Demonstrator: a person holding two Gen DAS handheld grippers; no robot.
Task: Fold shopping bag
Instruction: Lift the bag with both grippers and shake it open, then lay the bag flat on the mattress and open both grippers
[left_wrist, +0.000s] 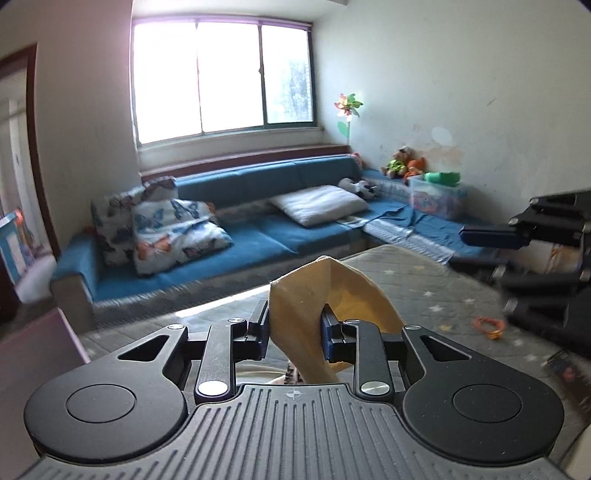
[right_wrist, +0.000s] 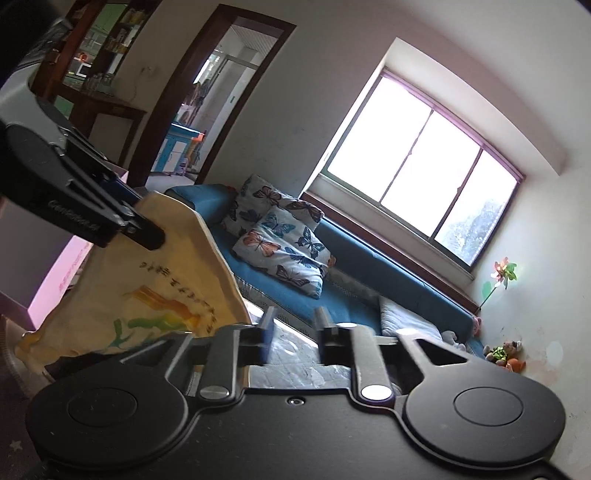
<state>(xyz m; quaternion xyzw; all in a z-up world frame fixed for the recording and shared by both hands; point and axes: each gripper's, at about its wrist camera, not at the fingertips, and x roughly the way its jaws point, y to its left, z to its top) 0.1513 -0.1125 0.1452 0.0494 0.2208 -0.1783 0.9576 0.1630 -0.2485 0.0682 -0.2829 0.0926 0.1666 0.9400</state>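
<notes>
Quilted mat before blue sofa. Bag: cream cloth, printed, hanging above mat, likely lifted to straighten for folding. Left gripper: pinching bag's upper edge. Right gripper: beside bag, fingers spread, holding nothing.

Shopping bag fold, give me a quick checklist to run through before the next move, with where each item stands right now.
1. Left gripper shut on the shopping bag: ok.
2. Right gripper holding fabric: not ok, it is open and holds nothing.
3. Bag lying flat on the quilted mat: not ok, it hangs lifted and bunched.
4. Orange object on the mat apart from the bag: ok.
5. Bag handles located: cannot tell.
</notes>
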